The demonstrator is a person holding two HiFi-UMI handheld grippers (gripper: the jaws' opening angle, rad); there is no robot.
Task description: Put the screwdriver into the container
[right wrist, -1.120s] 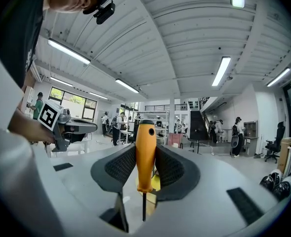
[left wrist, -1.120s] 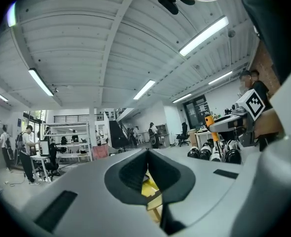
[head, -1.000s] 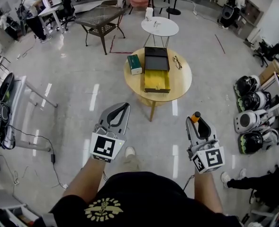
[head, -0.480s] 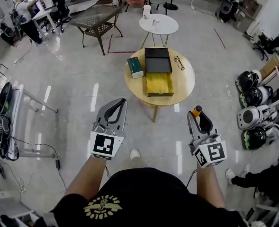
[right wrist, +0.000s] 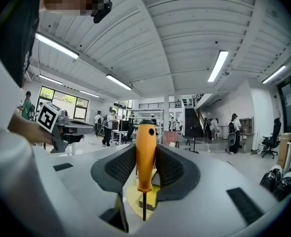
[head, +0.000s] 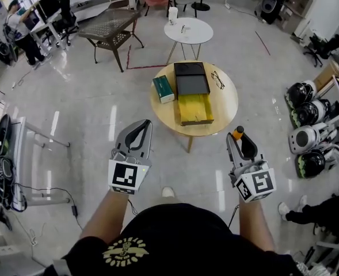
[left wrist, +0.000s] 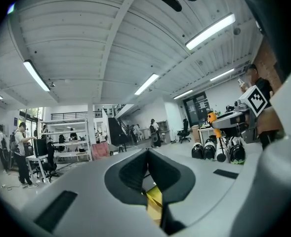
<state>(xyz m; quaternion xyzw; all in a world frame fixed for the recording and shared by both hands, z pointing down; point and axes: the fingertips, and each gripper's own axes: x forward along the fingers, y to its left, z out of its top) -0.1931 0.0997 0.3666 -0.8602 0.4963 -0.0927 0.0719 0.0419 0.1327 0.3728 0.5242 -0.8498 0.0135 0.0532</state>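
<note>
While the right gripper (right wrist: pixel 145 163) pinches the orange-handled screwdriver (right wrist: pixel 145 149), the left gripper (left wrist: pixel 147 157) is pressed together, empty; the yellow container (head: pixel 193 109) sits on a table (head: pixel 224 105) well ahead of both.

My head camera looks steeply down on the round table (head: pixel 227 105); left gripper (head: pixel 147 123) and right gripper (head: pixel 240 140) cameras face it level

The left forearm (head: pixel 103 220) and right forearm (head: pixel 252 226) are reaching forward from the near side, well apart. The left gripper (head: pixel 144 125) is pointing far, its fingers (left wrist: pixel 130 174) pressing together on nothing. The right gripper (head: pixel 240 140) is clamping a screwdriver (right wrist: pixel 145 152) by its orange handle.
</note>
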